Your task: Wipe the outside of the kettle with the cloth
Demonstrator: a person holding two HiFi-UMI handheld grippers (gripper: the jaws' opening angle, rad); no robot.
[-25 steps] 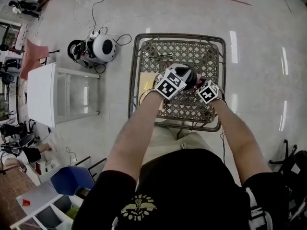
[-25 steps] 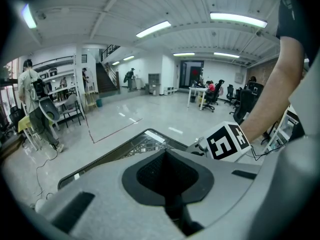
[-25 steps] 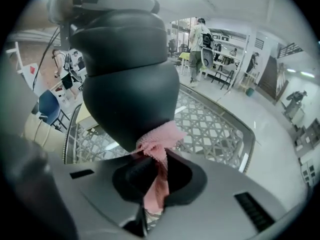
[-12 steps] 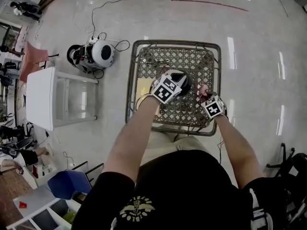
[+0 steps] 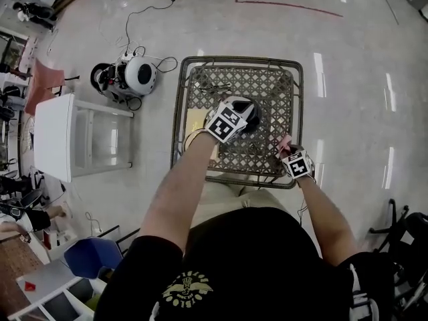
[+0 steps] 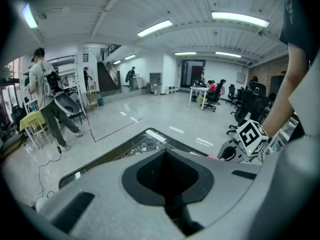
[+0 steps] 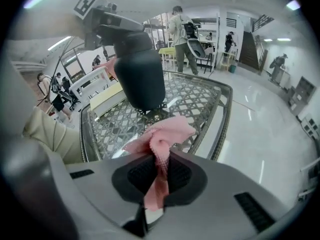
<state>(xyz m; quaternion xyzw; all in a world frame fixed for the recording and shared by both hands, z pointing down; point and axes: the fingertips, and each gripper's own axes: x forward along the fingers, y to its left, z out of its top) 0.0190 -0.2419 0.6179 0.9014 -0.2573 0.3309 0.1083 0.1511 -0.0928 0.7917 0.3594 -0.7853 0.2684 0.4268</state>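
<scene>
My right gripper (image 7: 159, 173) has swung right and near, off the kettle (image 7: 142, 76) to the table (image 5: 175, 126) edge, jaws clamped on the pink cloth (image 7: 161, 134), while my left gripper (image 6: 168, 181) stays closed on the kettle's top, apparently steadying it mid-table for wiping.

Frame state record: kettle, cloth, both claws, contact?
kettle: dark kettle, standing on the lattice table
left claw: left claw closed at the kettle's top handle
right claw: right claw shut on the pink cloth
contact: cloth apart from the kettle, near the table's right front edge
</scene>
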